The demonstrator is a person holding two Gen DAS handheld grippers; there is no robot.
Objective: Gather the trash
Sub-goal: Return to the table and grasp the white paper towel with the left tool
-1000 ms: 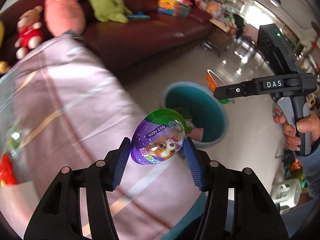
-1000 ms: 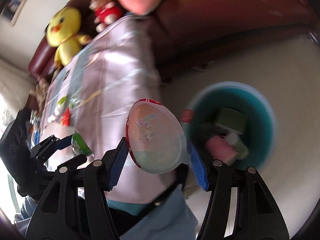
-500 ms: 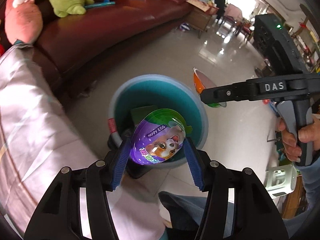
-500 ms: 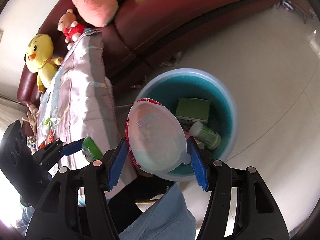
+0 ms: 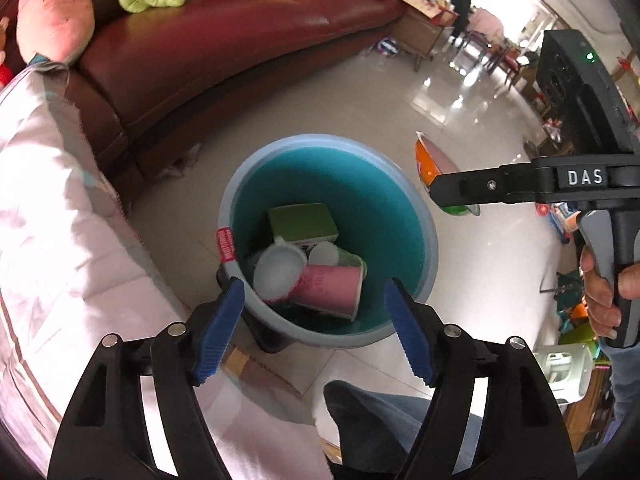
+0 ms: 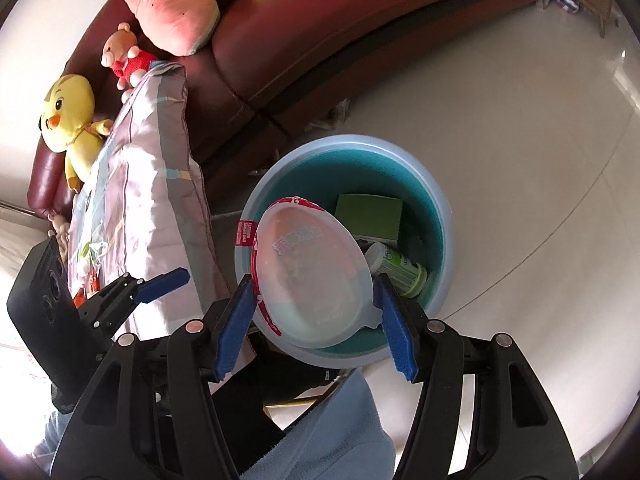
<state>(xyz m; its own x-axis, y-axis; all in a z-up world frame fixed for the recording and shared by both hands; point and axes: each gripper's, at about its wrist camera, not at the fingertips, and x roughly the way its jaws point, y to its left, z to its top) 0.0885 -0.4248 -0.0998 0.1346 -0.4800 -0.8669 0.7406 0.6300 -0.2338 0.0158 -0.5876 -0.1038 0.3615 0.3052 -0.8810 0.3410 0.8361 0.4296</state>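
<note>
Trash fills the bottom of the teal bin (image 5: 404,216), which stands on the pale tiled floor just beside the dark red sofa (image 5: 240,40) and the pink quilt (image 5: 60,240). Inside lie a pink paper cup (image 5: 332,288) on its side, a white round lid (image 5: 278,274) touching it, a green box (image 5: 302,222) behind them and a green-labelled bottle (image 6: 400,266). Above the bin's near rim the left gripper (image 5: 316,320) points steeply down, its blue pads spread and still opening with nothing between them; the cup and lid show through the gap, well below. The right gripper (image 6: 314,300) is clamped on an egg-shaped plastic package (image 6: 310,272) with a red rim and a clear face, one pad pressing on each side. That package hangs over the near part of the bin's mouth, hiding some of the contents. From the left camera the same package shows as an orange and green sliver at the tip of the right gripper (image 5: 448,184), off the bin's far right edge, with a hand (image 5: 608,284) wrapped around the handle. A yellow chick toy (image 6: 68,116) sits at the quilt's far end.
</note>
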